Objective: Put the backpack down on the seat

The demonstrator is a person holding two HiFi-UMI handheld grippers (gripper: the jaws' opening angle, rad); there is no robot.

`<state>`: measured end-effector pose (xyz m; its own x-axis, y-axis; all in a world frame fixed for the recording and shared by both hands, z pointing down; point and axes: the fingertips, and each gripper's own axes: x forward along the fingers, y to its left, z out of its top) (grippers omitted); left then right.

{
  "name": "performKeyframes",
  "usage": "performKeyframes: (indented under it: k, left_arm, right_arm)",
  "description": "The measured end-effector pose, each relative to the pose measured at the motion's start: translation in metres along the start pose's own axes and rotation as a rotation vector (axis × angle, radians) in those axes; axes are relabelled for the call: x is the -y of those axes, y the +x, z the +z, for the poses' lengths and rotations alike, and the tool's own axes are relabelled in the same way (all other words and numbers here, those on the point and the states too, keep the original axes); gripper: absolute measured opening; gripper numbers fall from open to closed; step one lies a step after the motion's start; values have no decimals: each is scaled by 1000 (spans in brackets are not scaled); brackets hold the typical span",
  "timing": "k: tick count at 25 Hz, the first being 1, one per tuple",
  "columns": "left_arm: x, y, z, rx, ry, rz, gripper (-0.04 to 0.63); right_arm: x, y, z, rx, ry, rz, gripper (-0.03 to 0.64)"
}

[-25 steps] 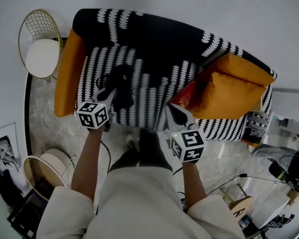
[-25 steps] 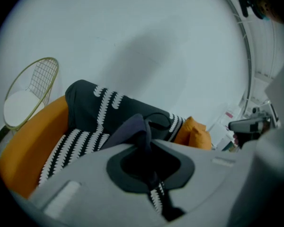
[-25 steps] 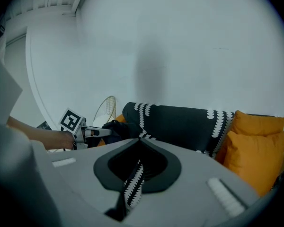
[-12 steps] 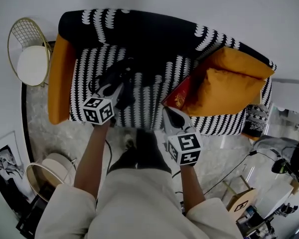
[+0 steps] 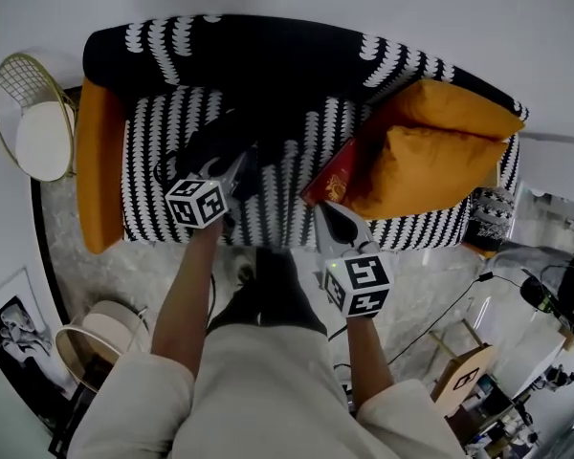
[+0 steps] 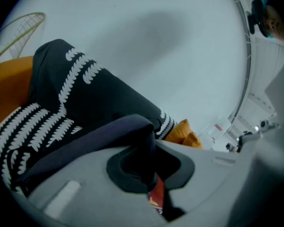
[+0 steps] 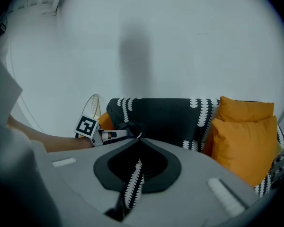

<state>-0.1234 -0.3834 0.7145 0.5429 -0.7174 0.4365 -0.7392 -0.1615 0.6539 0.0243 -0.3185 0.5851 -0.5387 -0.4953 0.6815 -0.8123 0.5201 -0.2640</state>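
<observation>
Webbing of the black backpack (image 5: 213,144) is clamped between the closed jaws of the left gripper (image 5: 235,166). The soft, slumped bag is held over the left half of the sofa seat (image 5: 148,175), which is patterned black with white leaf-like stripes. The right gripper (image 5: 327,208), pressed together on nothing, is angled down at the seat's front edge, near the plump orange cushions (image 5: 430,156). Both forearms (image 5: 187,285) are stretched forward.

Your left gripper (image 6: 148,138) has its jaws pinched together on the dark backpack strap (image 6: 80,145), which trails off to the lower left in front of the black, white-leaf-patterned sofa back (image 6: 99,98), with an orange cushion (image 6: 185,132) just beyond.
</observation>
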Motion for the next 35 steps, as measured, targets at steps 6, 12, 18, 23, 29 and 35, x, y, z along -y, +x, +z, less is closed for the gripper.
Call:
performKeyframes:
  k: [6, 12, 18, 23, 29, 35]
  left_arm:
    - [-16, 35, -1, -11, -22, -4, 15]
    - [-30, 71, -9, -44, -36, 12, 15]
    - [-37, 107, -22, -92, -59, 36, 17]
    - [-47, 133, -38, -130, -88, 31, 18]
    - [-56, 162, -48, -178, -99, 44, 33]
    - [-68, 176, -53, -233, -26, 102, 48]
  right_arm:
    - [22, 11, -3, -21, 27, -25, 6]
    - [34, 23, -1, -25, 57, -48, 6]
    - [55, 32, -2, -32, 81, -68, 6]
    - [73, 39, -8, -46, 115, -87, 6]
    - [94, 46, -7, -52, 121, -103, 6]
    - [102, 59, -4, -61, 101, -94, 6]
